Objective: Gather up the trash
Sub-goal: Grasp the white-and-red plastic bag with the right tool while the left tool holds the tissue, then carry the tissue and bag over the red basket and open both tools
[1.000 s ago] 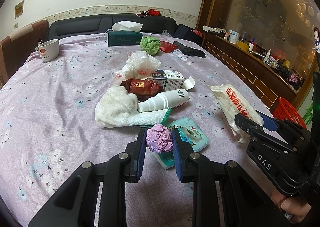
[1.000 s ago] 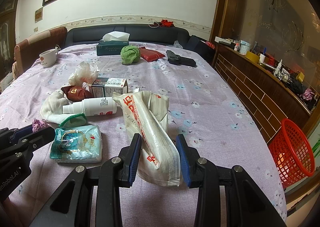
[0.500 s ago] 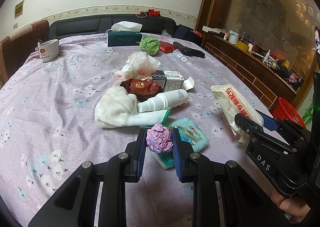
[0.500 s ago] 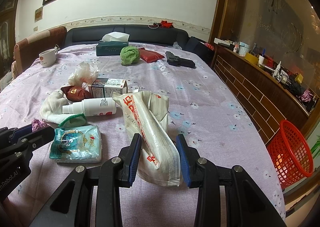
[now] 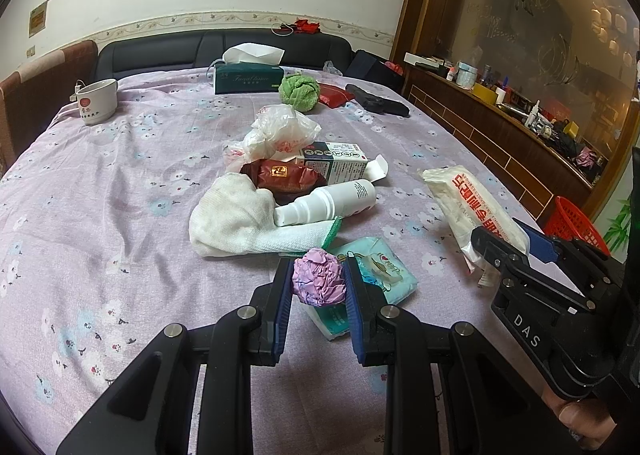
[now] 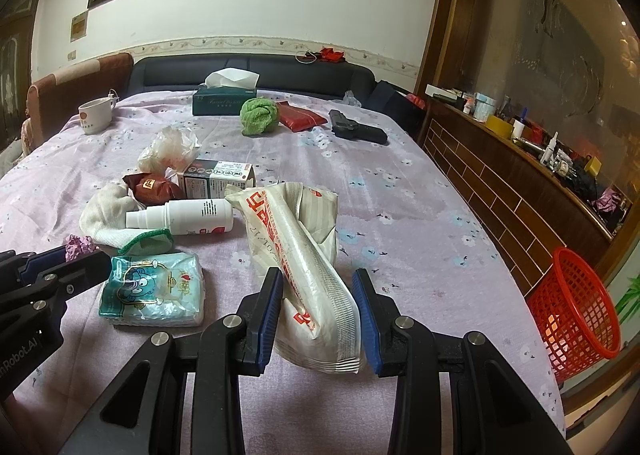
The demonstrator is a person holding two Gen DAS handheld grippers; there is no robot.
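Observation:
My left gripper [image 5: 318,279] is shut on a crumpled purple paper ball [image 5: 319,282], just above a teal tissue pack [image 5: 380,271]. From the right wrist the ball [image 6: 79,246] peeks out at the far left. My right gripper [image 6: 318,283] is shut on the near end of a long white wrapper with red lettering [image 6: 296,235], whose far end slants up and away over the table. The left wrist view shows the same wrapper [image 5: 468,199] to the right. A red mesh basket [image 6: 576,307] stands on the floor past the table's right edge.
On the purple flowered tablecloth [image 5: 100,195] lie a white spray bottle [image 5: 328,203], white cloth [image 5: 232,219], brown snack packet [image 5: 284,175], small carton [image 5: 336,163] and plastic bag [image 5: 280,131]. A cup [image 5: 98,101], tissue box [image 5: 248,77], green cloth [image 5: 300,91] and black object [image 5: 378,105] sit further back.

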